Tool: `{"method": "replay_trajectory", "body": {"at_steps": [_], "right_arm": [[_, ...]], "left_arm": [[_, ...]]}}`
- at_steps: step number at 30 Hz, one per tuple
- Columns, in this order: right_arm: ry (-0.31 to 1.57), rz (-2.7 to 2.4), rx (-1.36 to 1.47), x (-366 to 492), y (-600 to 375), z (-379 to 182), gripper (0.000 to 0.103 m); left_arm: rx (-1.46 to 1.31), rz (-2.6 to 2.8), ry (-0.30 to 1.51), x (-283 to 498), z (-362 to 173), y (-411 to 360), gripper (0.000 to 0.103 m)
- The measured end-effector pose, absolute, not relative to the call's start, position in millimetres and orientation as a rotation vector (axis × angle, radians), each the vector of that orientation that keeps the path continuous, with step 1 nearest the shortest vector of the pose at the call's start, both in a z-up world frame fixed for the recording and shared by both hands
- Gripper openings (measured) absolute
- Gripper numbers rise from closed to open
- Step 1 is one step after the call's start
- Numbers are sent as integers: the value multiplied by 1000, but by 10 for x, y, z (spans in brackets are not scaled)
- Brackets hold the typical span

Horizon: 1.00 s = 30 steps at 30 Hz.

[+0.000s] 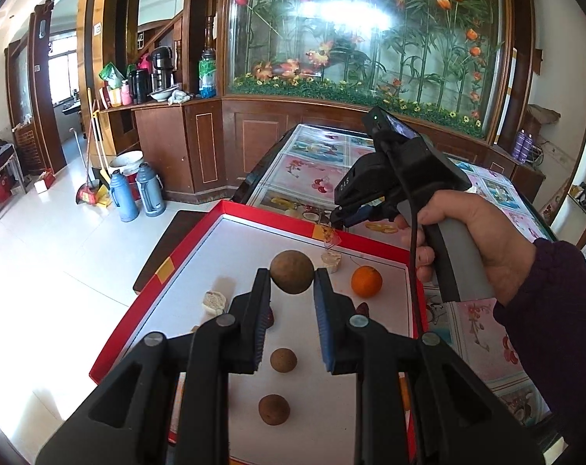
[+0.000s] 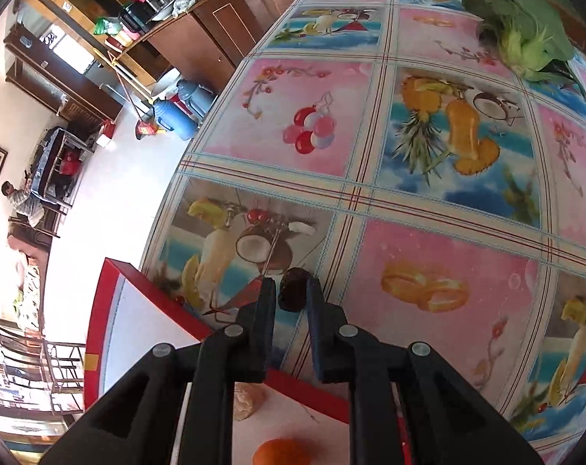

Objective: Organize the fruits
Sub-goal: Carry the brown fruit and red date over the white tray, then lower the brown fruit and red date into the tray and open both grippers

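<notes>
My left gripper [image 1: 291, 285] is shut on a round brown fruit [image 1: 291, 276], held above the red tray [image 1: 230, 209] with its white floor. On that floor lie an orange [image 1: 366, 281], two smaller brown fruits [image 1: 283, 359] [image 1: 273, 409] and two pale lumps [image 1: 214, 302] [image 1: 331, 261]. In the right wrist view, my right gripper [image 2: 291, 290] is shut on a dark red date [image 2: 291, 288] over the tablecloth, just past the tray's far rim [image 2: 168, 298]. The orange [image 2: 277, 451] shows at the bottom edge. The right gripper [image 1: 337, 217] also appears beyond the tray, held by a hand [image 1: 467, 232].
A fruit-print tablecloth [image 2: 428, 201] covers the table beyond the tray. Leafy greens [image 2: 525, 38] lie at its far right. Thermos flasks [image 1: 137, 193] and brooms stand on the tiled floor to the left. A wooden cabinet with a flower mural [image 1: 370, 38] stands behind the table.
</notes>
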State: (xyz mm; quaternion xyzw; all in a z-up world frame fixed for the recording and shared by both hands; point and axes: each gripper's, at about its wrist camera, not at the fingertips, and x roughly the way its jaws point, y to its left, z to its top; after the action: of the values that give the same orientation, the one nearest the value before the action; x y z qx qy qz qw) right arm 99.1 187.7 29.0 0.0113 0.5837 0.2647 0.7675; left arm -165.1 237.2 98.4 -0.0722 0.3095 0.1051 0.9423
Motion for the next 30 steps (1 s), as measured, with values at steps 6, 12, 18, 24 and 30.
{"method": "replay_trajectory", "body": {"at_steps": [6,12,18,24,30], "right_arm": [[1252,542,30,981,1944,288,15],[1199,581,109,864,1658,446,15],[1094,716,144,349,1109,703,15],[1025,808,144,-207,886,679,15],[1030,816,148,-364,956,526,15]], "left_arm": [[-156,221,647,-1652,958,2408,24],[-156,232,640,-1686,974,2423,24],[-139,226,636,-1741,962,2365,24],[-119,199,681,-1639,841,2278,24],[-160,164,785,-1252,761,2381,24]]}}
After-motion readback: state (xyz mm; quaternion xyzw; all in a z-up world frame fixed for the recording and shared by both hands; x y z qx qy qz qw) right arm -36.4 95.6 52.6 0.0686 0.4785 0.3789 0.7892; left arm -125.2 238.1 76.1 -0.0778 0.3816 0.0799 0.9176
